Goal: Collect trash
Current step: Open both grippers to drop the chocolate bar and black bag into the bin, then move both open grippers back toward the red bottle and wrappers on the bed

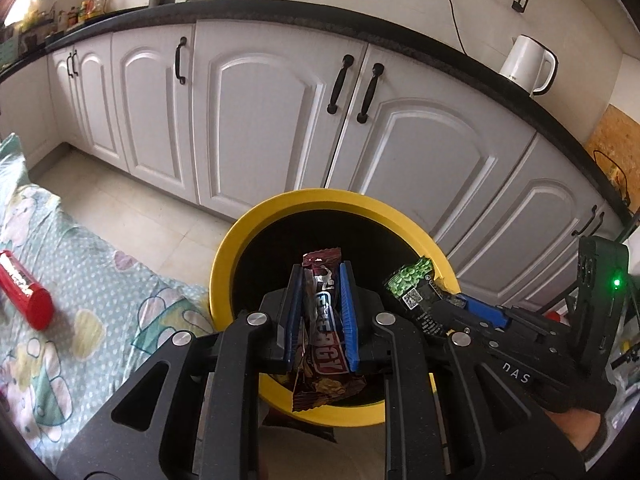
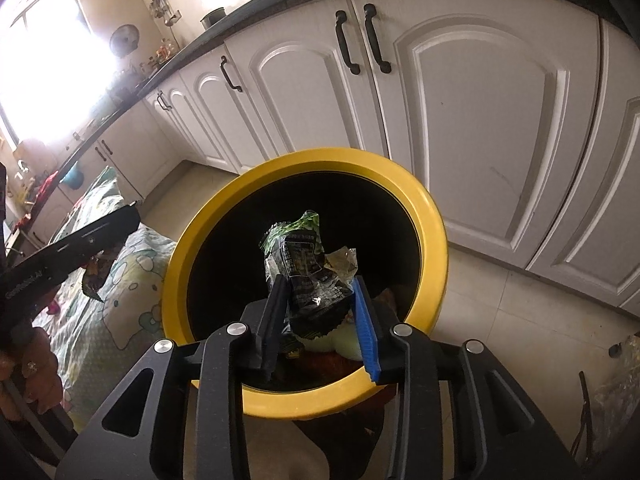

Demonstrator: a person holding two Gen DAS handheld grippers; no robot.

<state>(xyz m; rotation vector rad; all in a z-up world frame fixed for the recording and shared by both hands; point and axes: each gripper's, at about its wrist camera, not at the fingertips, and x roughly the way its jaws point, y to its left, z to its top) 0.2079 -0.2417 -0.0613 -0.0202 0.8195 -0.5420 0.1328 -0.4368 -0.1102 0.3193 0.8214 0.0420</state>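
Observation:
A bin with a yellow rim [image 1: 224, 264] and a dark inside stands on the floor below both grippers. My left gripper [image 1: 320, 270] is shut on a brown energy bar wrapper [image 1: 326, 320], held upright over the bin's mouth. To its right my right gripper [image 1: 434, 286] holds a crumpled green and black wrapper [image 1: 412, 284] above the rim. In the right wrist view that green wrapper [image 2: 304, 256] sits between the black and blue fingers of the right gripper [image 2: 320, 280], over the bin [image 2: 432, 216]. The left gripper [image 2: 128, 220] juts in from the left edge.
A red tube [image 1: 24, 288] lies on a patterned cloth [image 1: 80, 264] left of the bin. White cabinets [image 1: 260, 120] under a dark counter stand close behind it, with a white kettle [image 1: 528, 64] on top. Pale trash [image 2: 348, 346] lies inside the bin.

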